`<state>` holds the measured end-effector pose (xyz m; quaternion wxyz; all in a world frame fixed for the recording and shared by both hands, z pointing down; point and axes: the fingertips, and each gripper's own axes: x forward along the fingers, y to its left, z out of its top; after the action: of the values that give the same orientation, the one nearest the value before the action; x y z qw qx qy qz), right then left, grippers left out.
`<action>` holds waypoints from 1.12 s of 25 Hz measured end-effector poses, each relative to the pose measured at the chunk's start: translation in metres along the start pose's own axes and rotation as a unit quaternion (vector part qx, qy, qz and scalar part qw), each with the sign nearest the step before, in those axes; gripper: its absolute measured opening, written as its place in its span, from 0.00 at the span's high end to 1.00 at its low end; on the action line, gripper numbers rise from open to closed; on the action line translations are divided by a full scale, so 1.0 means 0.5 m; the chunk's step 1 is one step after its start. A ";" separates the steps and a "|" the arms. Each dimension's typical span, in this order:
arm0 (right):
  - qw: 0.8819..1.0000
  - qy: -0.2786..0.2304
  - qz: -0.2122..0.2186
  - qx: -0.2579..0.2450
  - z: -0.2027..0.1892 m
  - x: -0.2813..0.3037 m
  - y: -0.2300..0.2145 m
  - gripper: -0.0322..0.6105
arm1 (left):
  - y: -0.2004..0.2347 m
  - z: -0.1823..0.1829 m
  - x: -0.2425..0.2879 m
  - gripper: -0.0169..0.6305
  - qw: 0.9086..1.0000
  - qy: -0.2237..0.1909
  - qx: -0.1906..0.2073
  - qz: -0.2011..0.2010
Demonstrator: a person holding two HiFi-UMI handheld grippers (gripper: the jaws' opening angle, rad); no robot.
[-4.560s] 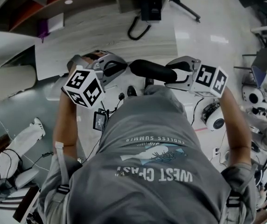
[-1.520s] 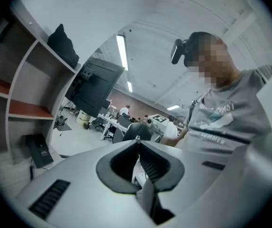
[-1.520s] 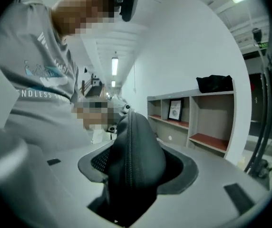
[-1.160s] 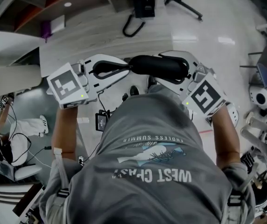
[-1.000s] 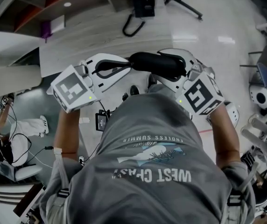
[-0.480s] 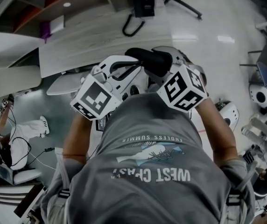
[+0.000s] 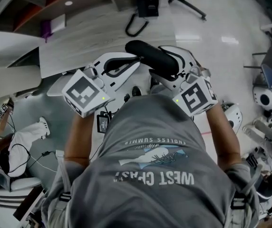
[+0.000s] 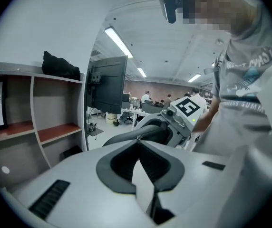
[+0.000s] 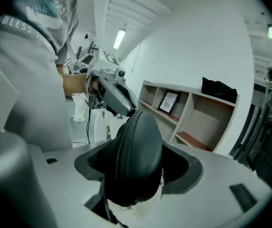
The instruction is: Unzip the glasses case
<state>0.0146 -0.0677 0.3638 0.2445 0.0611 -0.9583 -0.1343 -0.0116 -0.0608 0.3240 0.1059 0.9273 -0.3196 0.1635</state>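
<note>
- Glasses case (image 7: 151, 57): black, oval, zip seam facing up. Held in mid-air just ahead of grey T-shirt (image 7: 155, 175), lying crosswise to it.
- Right gripper (image 7: 172, 66): ahead of T-shirt, right side. Jaws clamped round case's near end, having just widened; case fills gap.
- Left gripper (image 8: 137, 141): ahead of T-shirt, left side. Jaws together, tips at small zipper pull (image 8: 137, 137) on case's other end. Whether pull is pinched, cannot tell.
</note>
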 end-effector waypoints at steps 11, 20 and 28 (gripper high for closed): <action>0.997 0.034 -0.063 0.039 -0.041 0.015 -0.057 0.55 | 0.055 -0.005 0.055 0.95 0.991 -0.079 -0.107 0.014; 0.994 0.090 -0.052 0.041 -0.088 0.051 -0.085 0.56 | 0.016 -0.019 0.135 0.98 0.992 -0.059 -0.106 -0.030; 0.994 0.107 -0.013 0.001 -0.136 0.104 -0.076 0.56 | 0.005 -0.057 0.186 0.98 0.989 -0.031 -0.123 -0.070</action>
<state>0.0043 -0.1293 0.4339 0.3436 0.0878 -0.9261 -0.1292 0.0490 -0.1062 0.3853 0.2202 0.9319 -0.2750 0.0865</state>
